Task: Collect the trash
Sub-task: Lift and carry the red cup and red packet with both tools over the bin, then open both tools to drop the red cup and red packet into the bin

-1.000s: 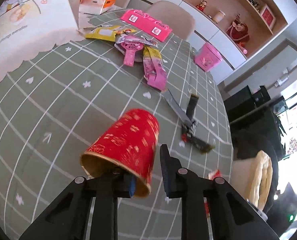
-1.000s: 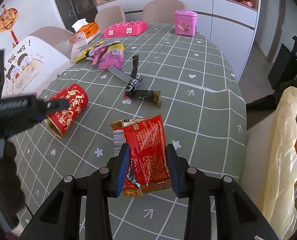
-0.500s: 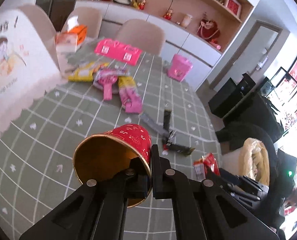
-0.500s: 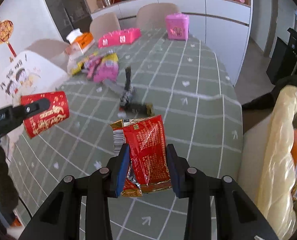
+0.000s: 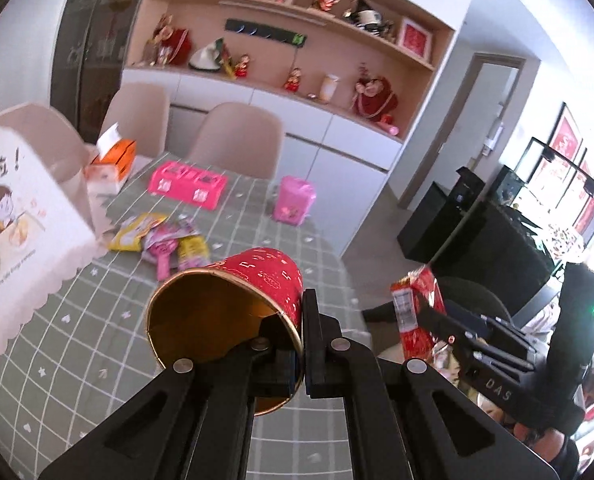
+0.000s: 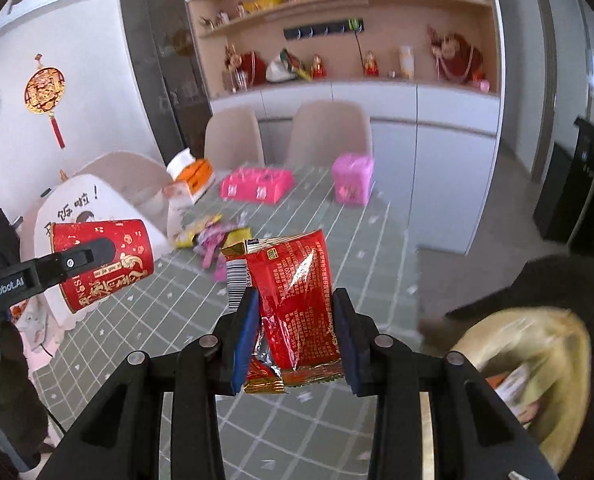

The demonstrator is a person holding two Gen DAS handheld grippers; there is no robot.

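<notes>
The left tongs (image 5: 302,344) are pressed together on the rim wall of a red paper cup (image 5: 233,308) — one finger sits inside the gold-lined mouth, the other against the red outer side, so the cup wall is pinched between them. The cup lies tilted on its side in the air above the worktop (image 5: 77,360), its open mouth turned toward the left wrist camera and its base pointing away toward the far end of the green checked cloth. In the right wrist view the same cup (image 6: 103,262) shows at the left edge, held clear of the worktop (image 6: 297,420) with the black finger across its printed side. The right tongs (image 6: 295,338) stand partly spread and pinch a red snack wrapper (image 6: 293,300) between the two blue pads; the wrapper stands upright, its top with the barcode strip rising above the fingertips and its crimped bottom edge hanging below them, lifted off the cloth. Further off on the worktop lies a loose heap of yellow and pink wrappers (image 5: 165,238), beyond them a flat pink box (image 5: 187,184), a smaller pink box (image 5: 295,204) and an orange tissue box (image 5: 111,164). At the lower right of the right wrist view a pale yellow bag (image 6: 537,368) gapes open beside the worktop's edge — blurred, its contents unclear.
</notes>
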